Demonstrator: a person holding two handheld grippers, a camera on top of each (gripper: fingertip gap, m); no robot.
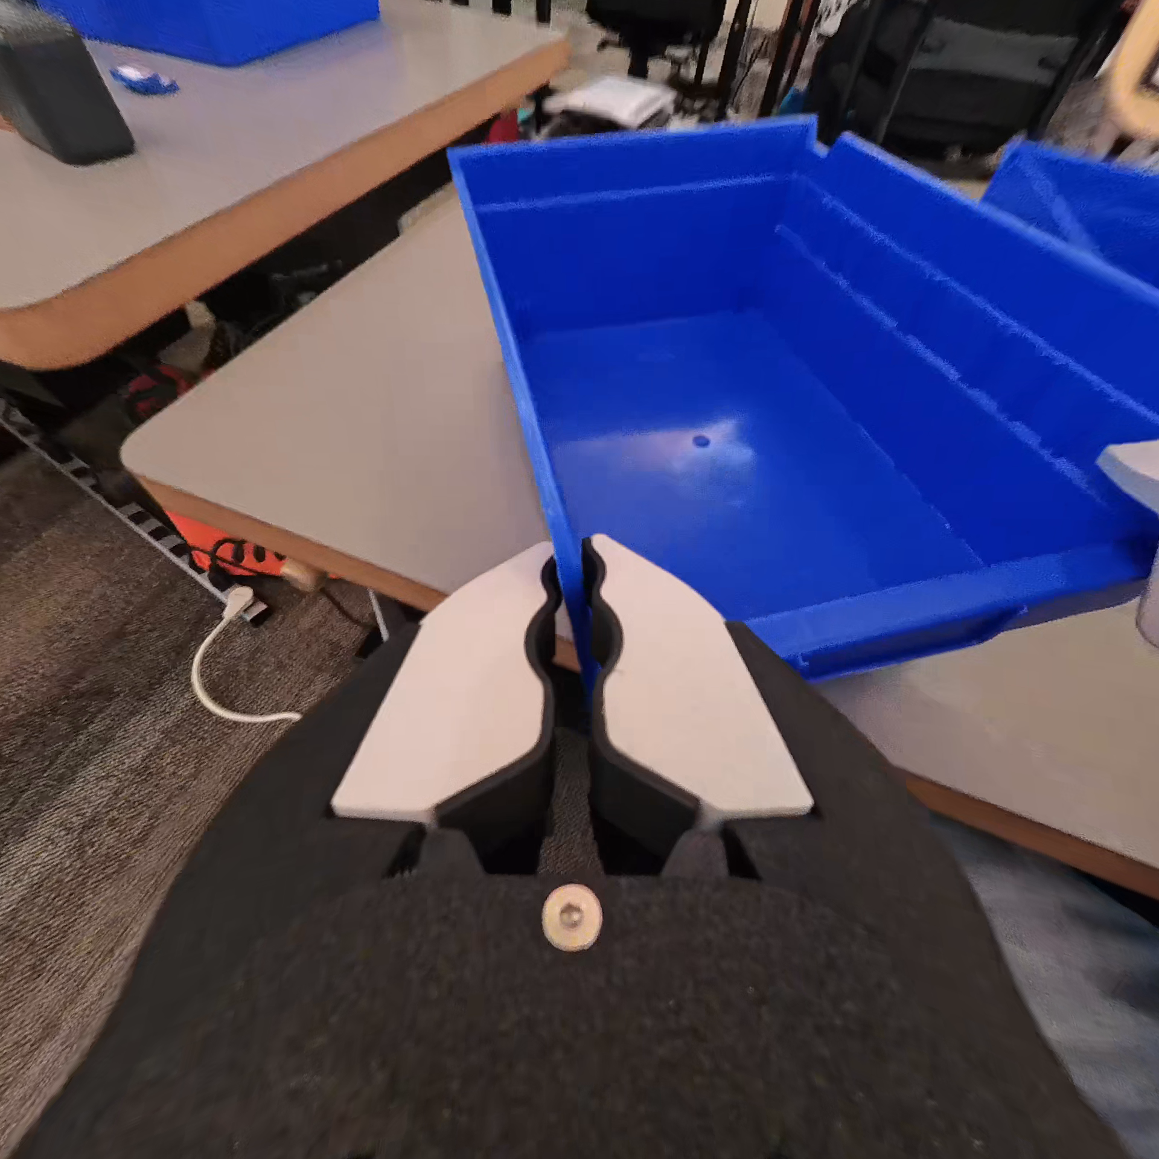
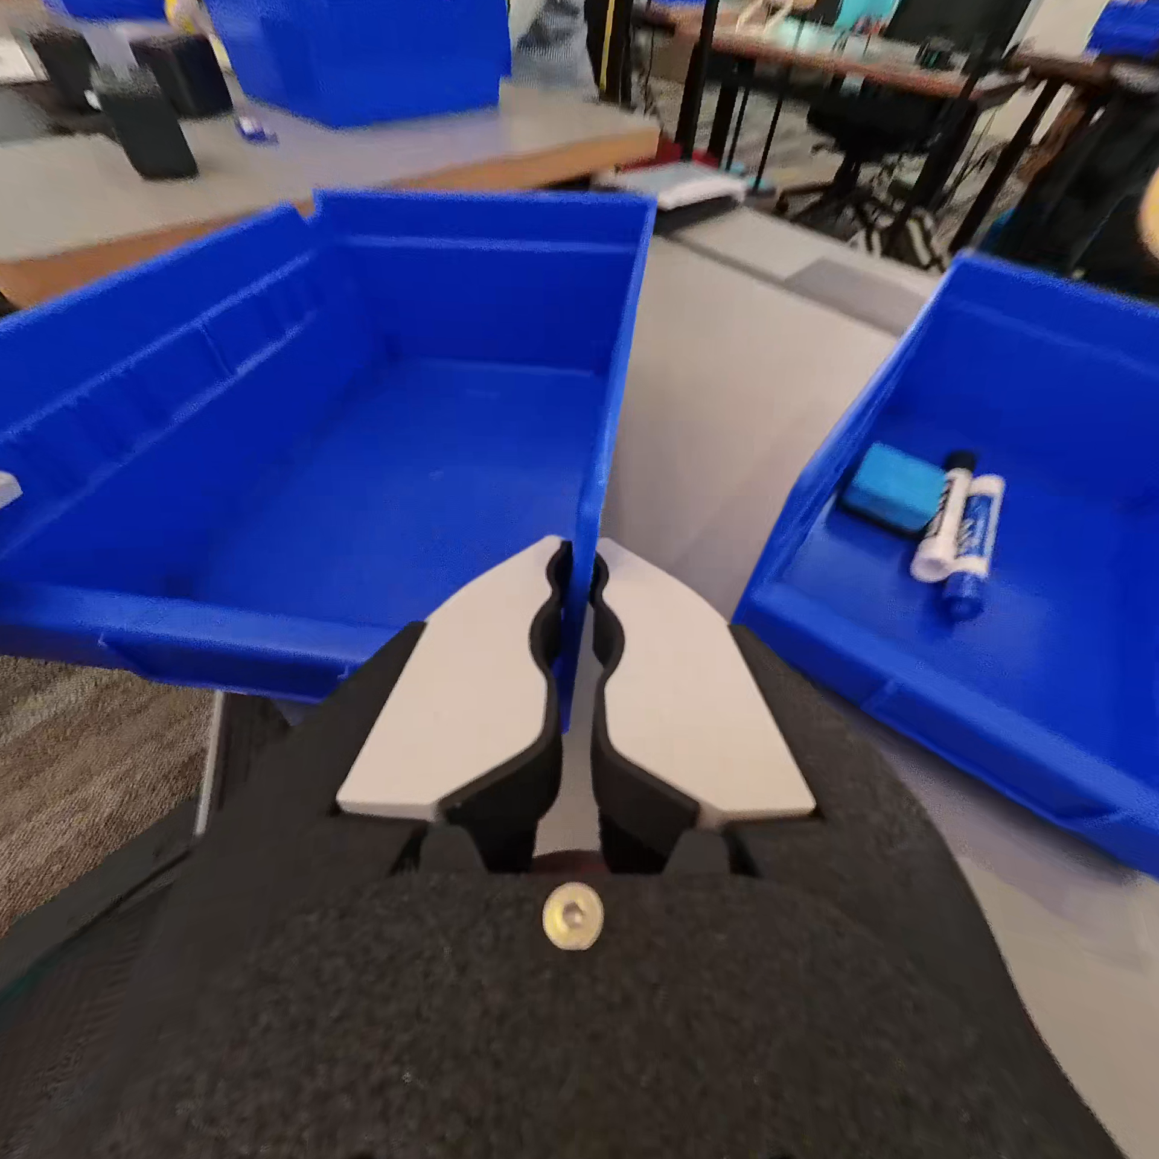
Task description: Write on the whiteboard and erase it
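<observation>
An empty blue bin sits tilted over the near edge of the grey table. My left gripper is shut on the bin's left side wall. My right gripper is shut on the same bin's right side wall. A second blue bin to the right holds a blue eraser and two markers. The right gripper's fingertip shows at the left wrist view's right edge. No whiteboard is in view.
Another grey table stands behind, with a blue bin and dark boxes on it. Carpet, a white cable and an orange object lie below the table's edge. Chairs and desks stand at the back right.
</observation>
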